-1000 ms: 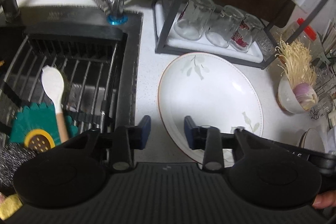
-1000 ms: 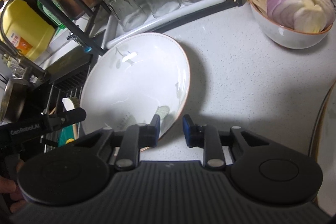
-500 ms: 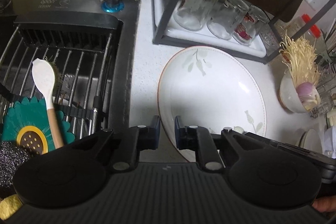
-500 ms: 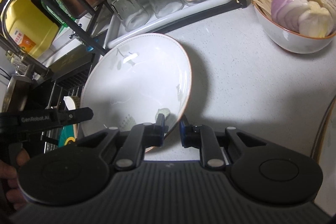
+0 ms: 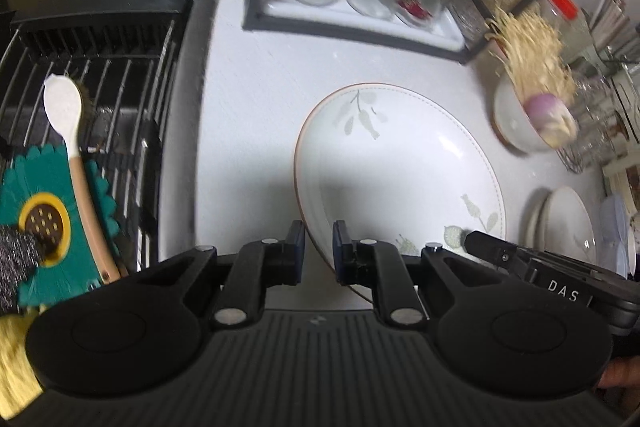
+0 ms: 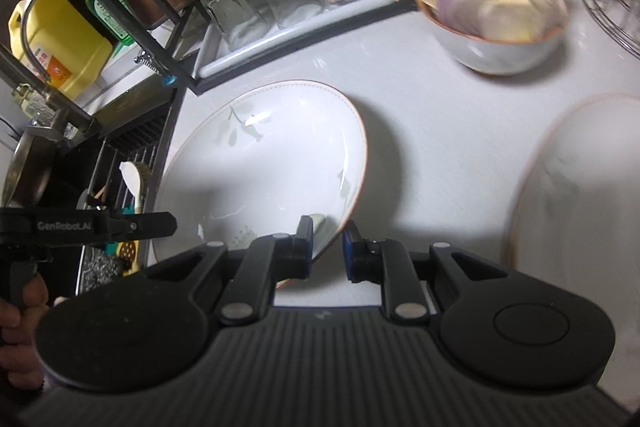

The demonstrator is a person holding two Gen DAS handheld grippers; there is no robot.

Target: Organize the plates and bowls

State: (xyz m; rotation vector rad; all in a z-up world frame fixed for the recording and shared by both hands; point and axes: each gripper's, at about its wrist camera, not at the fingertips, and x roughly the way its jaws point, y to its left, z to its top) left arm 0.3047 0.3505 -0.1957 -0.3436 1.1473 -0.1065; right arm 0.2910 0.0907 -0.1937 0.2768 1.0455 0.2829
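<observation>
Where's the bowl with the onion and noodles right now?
The bowl sits on the white counter at the upper right of the right wrist view, beyond the large plate and beside the glass rack.

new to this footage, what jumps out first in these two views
The big white leaf-patterned plate on the pale counter, pinched at its near rim by both the left gripper and the right gripper. Behind it to the right, a bowl piled with enoki mushrooms and onion; left of it, the black sink rack.
</observation>
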